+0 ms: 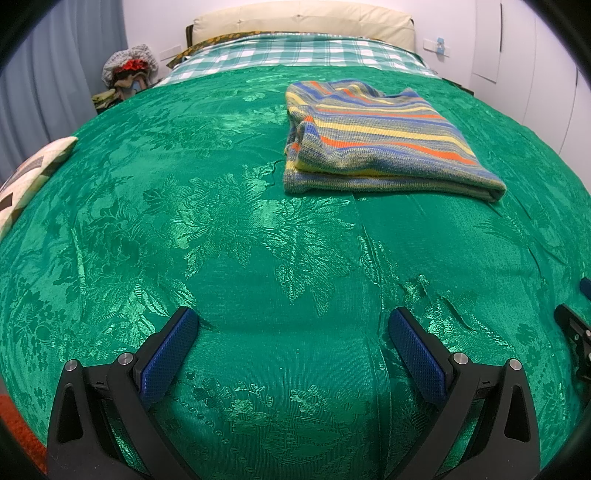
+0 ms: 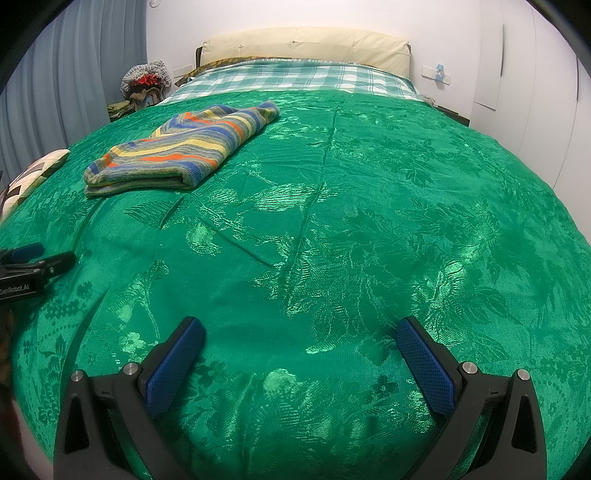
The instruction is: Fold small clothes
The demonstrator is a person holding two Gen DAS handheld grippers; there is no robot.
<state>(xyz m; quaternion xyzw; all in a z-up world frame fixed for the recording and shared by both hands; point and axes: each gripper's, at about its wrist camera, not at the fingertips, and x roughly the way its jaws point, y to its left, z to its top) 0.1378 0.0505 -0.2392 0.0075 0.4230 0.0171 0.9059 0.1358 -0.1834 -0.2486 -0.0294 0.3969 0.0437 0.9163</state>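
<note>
A striped knitted garment [image 1: 373,140], in blue, yellow, orange and grey, lies folded on the green bedspread [image 1: 229,229]. In the left wrist view it is ahead and to the right of my left gripper [image 1: 293,321], well beyond the fingertips. My left gripper is open with nothing between its blue pads. In the right wrist view the same garment [image 2: 177,151] lies far ahead to the left. My right gripper [image 2: 301,328] is open and empty over the bare bedspread [image 2: 369,221]. Each gripper shows at the edge of the other's view: right gripper [image 1: 576,328], left gripper [image 2: 33,266].
A patterned cushion [image 1: 26,177] lies at the left edge of the bed. A checked sheet [image 1: 295,51] and cream headboard [image 1: 303,18] are at the far end. A pile of clothes and a hat [image 1: 127,74] sits beside the bed near the curtain. White wardrobe doors [image 1: 535,74] stand right.
</note>
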